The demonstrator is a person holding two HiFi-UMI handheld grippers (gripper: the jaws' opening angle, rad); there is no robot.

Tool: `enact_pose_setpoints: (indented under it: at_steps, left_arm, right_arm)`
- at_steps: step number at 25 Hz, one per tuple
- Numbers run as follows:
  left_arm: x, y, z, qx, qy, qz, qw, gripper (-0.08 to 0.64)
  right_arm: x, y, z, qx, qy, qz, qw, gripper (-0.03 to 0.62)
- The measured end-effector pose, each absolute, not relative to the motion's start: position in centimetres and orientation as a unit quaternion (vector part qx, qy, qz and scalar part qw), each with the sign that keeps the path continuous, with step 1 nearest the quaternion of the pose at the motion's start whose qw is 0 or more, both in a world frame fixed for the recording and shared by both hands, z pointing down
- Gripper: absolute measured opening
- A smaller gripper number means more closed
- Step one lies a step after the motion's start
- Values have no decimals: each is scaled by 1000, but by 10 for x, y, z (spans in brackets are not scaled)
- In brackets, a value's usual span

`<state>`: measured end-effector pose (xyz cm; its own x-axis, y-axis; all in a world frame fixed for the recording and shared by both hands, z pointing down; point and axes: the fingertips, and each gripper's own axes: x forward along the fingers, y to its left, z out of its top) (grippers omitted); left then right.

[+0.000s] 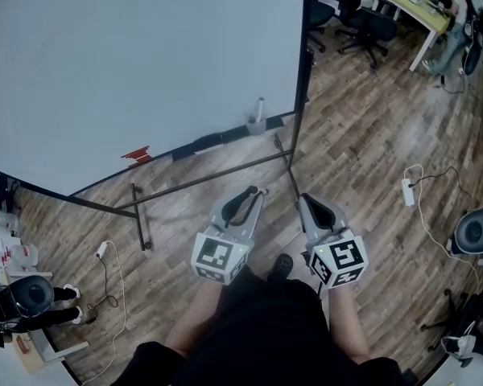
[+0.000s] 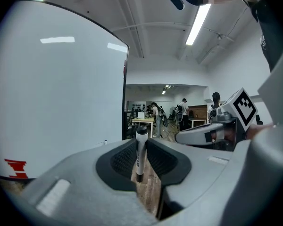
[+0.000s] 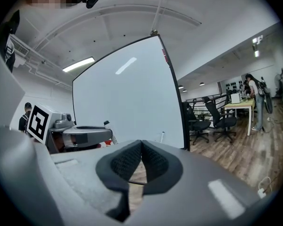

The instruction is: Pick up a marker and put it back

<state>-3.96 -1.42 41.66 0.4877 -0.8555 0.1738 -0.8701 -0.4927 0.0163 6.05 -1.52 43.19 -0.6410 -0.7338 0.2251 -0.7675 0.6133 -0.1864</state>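
A white marker with a black cap (image 2: 141, 152) stands upright between the jaws of my left gripper (image 2: 140, 147), which is shut on it. In the head view this left gripper (image 1: 255, 194) is held low over the wooden floor, in front of the whiteboard (image 1: 137, 63). Beside it, my right gripper (image 1: 304, 200) is shut with nothing in it; in its own view the pads (image 3: 132, 160) meet at the tips. A holder with a marker (image 1: 258, 120) sits on the whiteboard's bottom ledge, beyond both grippers.
The whiteboard's black stand legs (image 1: 201, 182) cross the floor just ahead of the grippers. A dark eraser (image 1: 209, 142) and a red item (image 1: 137, 154) lie on the ledge. Office chairs (image 1: 362, 18) and a desk (image 1: 423, 2) stand at the far right. A white cable (image 1: 423, 207) runs over the floor.
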Motion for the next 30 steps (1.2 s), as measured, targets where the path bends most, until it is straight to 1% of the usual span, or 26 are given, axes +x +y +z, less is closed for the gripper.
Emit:
enact_pose_setpoints:
  at_steps: [18, 24, 30]
  left_arm:
    - [-24, 3, 421, 845, -524, 86, 56, 77]
    - [-36, 6, 429, 841, -531, 86, 61, 77]
    - [-54, -22, 443, 843, -525, 86, 76, 77]
  right_arm:
    - [79, -6, 435, 404, -901, 144, 67, 3]
    - [69, -5, 452, 396, -901, 159, 75, 3]
    - [56, -25, 460, 412, -892, 168, 77, 3]
